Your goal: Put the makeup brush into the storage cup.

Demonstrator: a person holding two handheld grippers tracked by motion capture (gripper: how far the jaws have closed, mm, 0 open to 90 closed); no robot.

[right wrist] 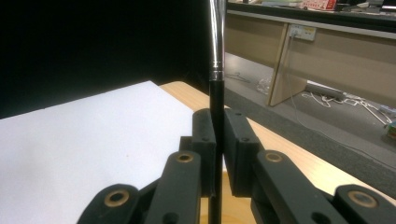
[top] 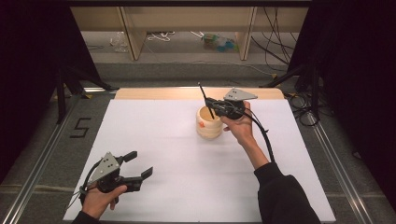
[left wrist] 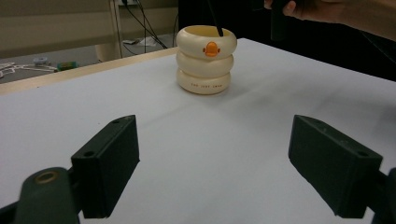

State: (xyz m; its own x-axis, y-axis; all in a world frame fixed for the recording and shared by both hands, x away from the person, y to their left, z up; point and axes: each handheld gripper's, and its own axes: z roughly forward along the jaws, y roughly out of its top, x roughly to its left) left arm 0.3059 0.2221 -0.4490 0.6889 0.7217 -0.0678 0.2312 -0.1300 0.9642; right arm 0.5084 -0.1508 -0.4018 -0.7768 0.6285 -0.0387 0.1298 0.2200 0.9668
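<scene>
High view: the right hand-held gripper (top: 215,106) clenches a thin black brush (top: 205,99), its lower end inside the cream ring-stacked duck cup (top: 208,122) at the far centre of the white worktop (top: 187,186). Near left, the left hand-held gripper (top: 139,164) rests with jaws released.

1. The left hand (top: 100,199) rests low at the near left, wrapped round the left gripper (top: 139,165).
2. Its two jaws stand wide apart, with nothing between them.
3. The right arm reaches forward, in a dark sleeve (top: 282,196).
4. The right hand (top: 239,126) holds the right gripper (top: 208,101) up high.
5. Its jaws are squeezed tight on a thin black stick (right wrist: 215,116).
</scene>
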